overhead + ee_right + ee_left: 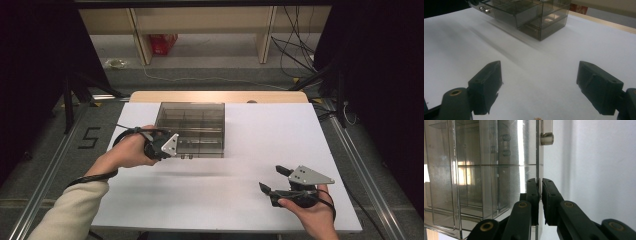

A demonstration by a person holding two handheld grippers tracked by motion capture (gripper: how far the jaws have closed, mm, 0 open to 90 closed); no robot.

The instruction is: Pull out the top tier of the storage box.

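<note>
Left gripper (540, 192): jaws clenched on the thin front lid edge of the clear box (192, 127) at the table's (260, 200) middle. Right gripper (277, 182): jaws released, idle. Risk: slick plastic slips out; box skids.

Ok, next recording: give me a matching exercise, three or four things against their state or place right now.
Column one:
1. left gripper
2. right gripper
3. clear plastic box
4. red bag

Column two:
A. on the floor beyond the table
B. jaws wide apart, nothing between them
C. on the white table, divided into compartments
D. jaws clamped on a thin clear wall

Pairs: 1-D, 2-B, 3-C, 4-A
</note>
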